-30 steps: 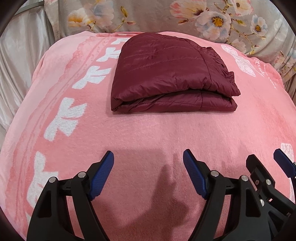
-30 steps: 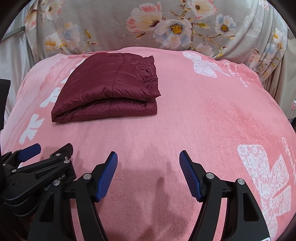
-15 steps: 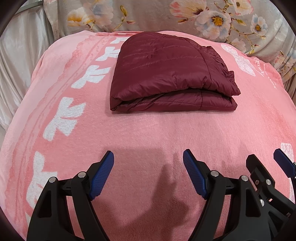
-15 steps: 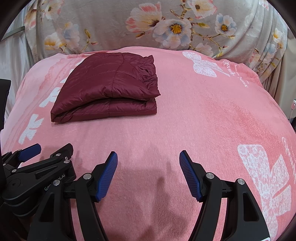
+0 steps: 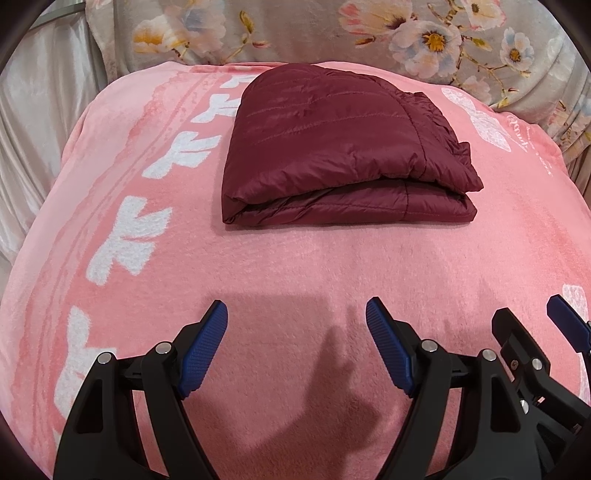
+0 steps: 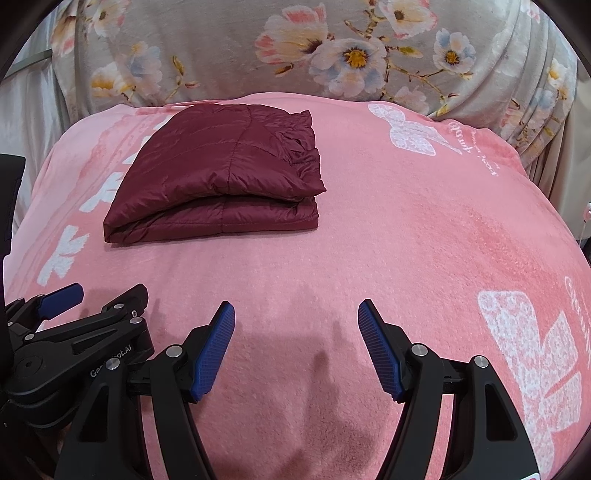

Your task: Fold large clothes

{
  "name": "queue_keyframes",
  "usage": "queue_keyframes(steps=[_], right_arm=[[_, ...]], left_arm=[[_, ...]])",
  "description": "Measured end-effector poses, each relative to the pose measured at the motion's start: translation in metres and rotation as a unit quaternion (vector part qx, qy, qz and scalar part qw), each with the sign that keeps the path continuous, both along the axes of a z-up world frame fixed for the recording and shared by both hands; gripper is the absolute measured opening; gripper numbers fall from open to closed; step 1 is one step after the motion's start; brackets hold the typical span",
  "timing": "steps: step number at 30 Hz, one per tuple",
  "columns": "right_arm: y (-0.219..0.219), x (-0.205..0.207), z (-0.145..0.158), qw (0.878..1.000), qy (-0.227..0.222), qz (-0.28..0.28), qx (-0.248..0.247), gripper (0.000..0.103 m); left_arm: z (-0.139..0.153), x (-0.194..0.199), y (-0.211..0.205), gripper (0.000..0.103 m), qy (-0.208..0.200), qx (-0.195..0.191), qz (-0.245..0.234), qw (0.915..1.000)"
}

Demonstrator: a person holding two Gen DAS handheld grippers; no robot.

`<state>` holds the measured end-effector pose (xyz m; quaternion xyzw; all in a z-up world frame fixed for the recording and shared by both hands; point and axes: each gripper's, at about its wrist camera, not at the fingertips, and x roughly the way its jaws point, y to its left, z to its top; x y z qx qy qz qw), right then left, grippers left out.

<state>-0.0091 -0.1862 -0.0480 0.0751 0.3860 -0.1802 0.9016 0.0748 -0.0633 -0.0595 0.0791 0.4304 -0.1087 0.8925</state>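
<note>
Pink fleece blanket (image 5: 295, 266) with white bow prints covers the whole work surface; a grey floral cloth (image 5: 406, 33) hangs behind it. Dark red quilted jacket (image 5: 340, 147) lies on the far half of the blanket, left of centre in the right wrist view (image 6: 221, 173). It is folded into a compact rectangle, layers stacked, folded edge toward the cameras, ruffled hem or cuff on its right side. It looks done, or nearly so.

Step in hand, as a judgement: final check or retreat after the fold. To do it well, keep both tools low and clear of the bundle so nothing drags the top layer. If a touch-up is wanted, the puffy top layer sits slightly proud of the bottom one at the front right corner. Press there from above rather than pinch, since slick quilted fabric slides and springs back.

Left gripper (image 5: 295, 347): jaws spread wide, nothing between the blue pads (image 5: 203, 354), above bare blanket, well apart from the jacket. Right gripper (image 6: 295, 343): jaws likewise wide and empty, over bare blanket, also well short of the jacket. The two tools sit just beside each other, each showing at the edge of the other's view.
</note>
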Motion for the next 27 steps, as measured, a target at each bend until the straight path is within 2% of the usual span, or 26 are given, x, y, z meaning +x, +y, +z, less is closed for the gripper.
queue_keyframes(steps=[18,27], right_arm=[[0.0008,0.0056,0.0012,1.0,-0.001,0.006,0.003,0.068],[-0.002,0.0093,0.0002,1.0,0.002,0.007,0.002,0.068]], left_arm=[[-0.0015,0.0047,0.0023,0.077,-0.007,-0.005,-0.005,1.0],[-0.0041,0.0091,0.0019,0.077,0.006,-0.008,-0.001,1.0]])
